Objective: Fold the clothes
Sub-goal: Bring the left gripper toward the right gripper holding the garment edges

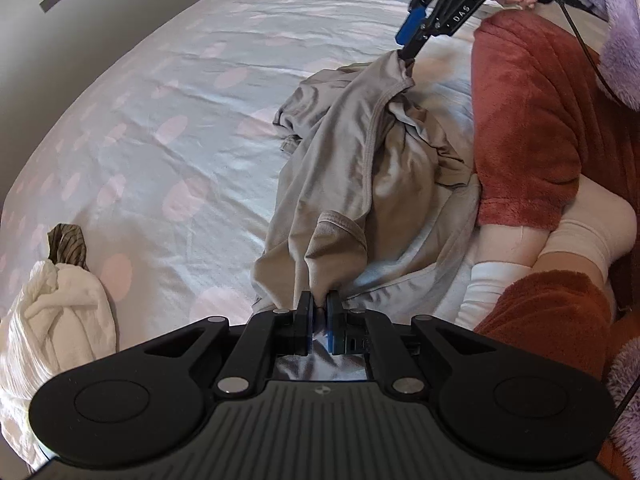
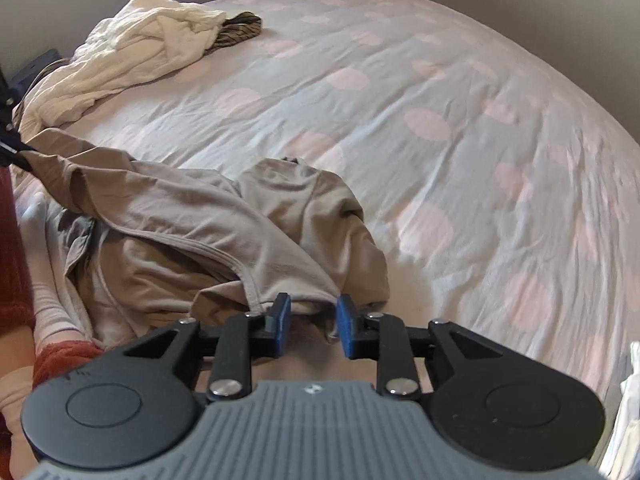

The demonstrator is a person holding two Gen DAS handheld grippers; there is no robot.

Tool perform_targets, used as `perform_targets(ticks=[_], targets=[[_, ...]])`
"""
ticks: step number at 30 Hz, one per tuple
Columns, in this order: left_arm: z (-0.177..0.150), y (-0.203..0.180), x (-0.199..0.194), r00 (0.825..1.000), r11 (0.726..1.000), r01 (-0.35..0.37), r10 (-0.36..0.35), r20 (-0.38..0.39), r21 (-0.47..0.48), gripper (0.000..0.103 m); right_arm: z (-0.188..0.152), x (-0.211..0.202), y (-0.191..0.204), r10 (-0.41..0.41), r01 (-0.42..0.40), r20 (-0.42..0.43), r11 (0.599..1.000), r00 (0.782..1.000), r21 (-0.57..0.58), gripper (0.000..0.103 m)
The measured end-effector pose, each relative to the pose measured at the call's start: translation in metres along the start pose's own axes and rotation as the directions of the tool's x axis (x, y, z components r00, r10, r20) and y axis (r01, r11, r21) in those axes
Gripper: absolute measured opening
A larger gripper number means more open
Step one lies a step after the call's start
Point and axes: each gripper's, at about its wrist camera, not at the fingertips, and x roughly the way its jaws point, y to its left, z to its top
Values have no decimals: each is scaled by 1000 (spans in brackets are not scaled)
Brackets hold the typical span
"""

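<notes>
**Beige top strung between two claws on the bed**

While the big spotted bedsheet [image 2: 460,128] lies wide and bare toward its far edge, there's plenty of room out there. The near side is tighter, with the person's rust-red fleece legs [image 1: 528,128] right against the cloth. A heap of white laundry [image 2: 132,52] sits well apart by the sheet's edge. Now the beige top [image 1: 360,152]: crumpled in the middle, just beside the knees, its long axis running from one claw to the other, stitched hem rising toward the right one. The left gripper [image 1: 319,312] is clamped tight on a bunched fold. The right gripper [image 2: 310,318] has its jaws standing apart, a corner of the cloth draped between the blue pads [image 2: 347,332]; I can't tell whether they press on it.
</notes>
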Motion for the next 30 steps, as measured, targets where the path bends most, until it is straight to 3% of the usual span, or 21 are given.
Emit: perform_targets(ticks=[4,6,8,12,17,20,23,27,29,30], targets=[[5,-17,-3,1000,996,6,-6,-1,88,4,18,-13,39,90,-83,36,985,995,-152,40],[7,-25,-4,1000,992,3,-2,-1,129,4,27,-13,60,176,-164,44,968,983,-191,42],[7,-36,-4,1000,983,-2,2,-1,182,4,36,-8,83,245,-229,35,941,969,-249,42],[5,-54,-1,1000,965,-2,4,-8,261,4,49,11,125,300,-279,-8,879,954,-387,42],[2,-61,2,1000,962,-15,14,7,273,4,56,29,158,384,-372,-73,807,921,-459,42],[0,-62,1,1000,964,-18,13,20,266,4,51,34,170,407,-400,-95,783,909,-476,42],[-1,-64,-1,1000,961,-14,6,29,277,4,49,43,176,384,-381,-98,788,918,-484,41],[-3,-68,0,1000,952,-13,7,21,306,4,53,52,174,399,-401,-108,787,911,-470,40],[-3,-70,1,1000,951,-13,7,21,310,4,54,56,175,394,-399,-116,782,912,-478,36],[-3,-70,2,1000,950,-13,6,23,311,4,54,58,176,391,-398,-120,780,913,-482,28]])
